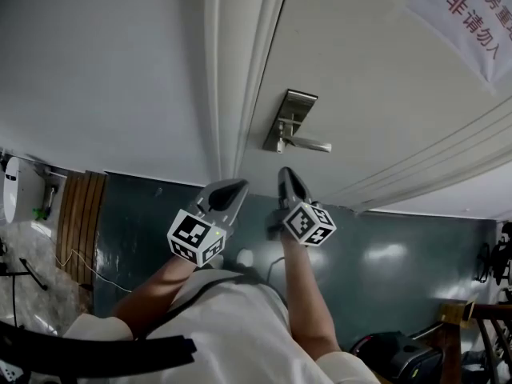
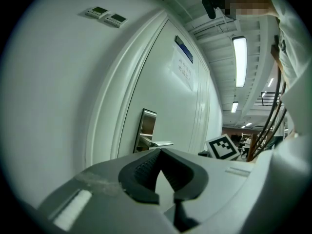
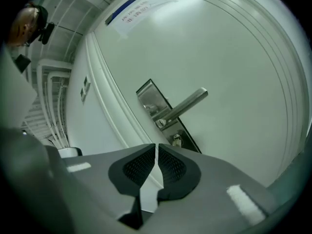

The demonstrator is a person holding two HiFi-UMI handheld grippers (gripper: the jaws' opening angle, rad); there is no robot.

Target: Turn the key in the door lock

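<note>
The left tongs point(image 1: 235, 185) and right tongs point(image 1: 286, 173) are pale grey with black ribbed pads point(image 3: 138, 168) and black-and-white checked marker cubes point(image 1: 196, 238). Ahead of them, the door point(image 1: 376, 70) is off-white and its lock plate point(image 1: 290, 112) is brushed silver. Beneath them, the floor point(image 1: 144, 214) is dark teal.

Lock plate point(image 1: 290, 118) on door point(image 1: 376, 78), sign point(image 1: 472, 10) right
</note>
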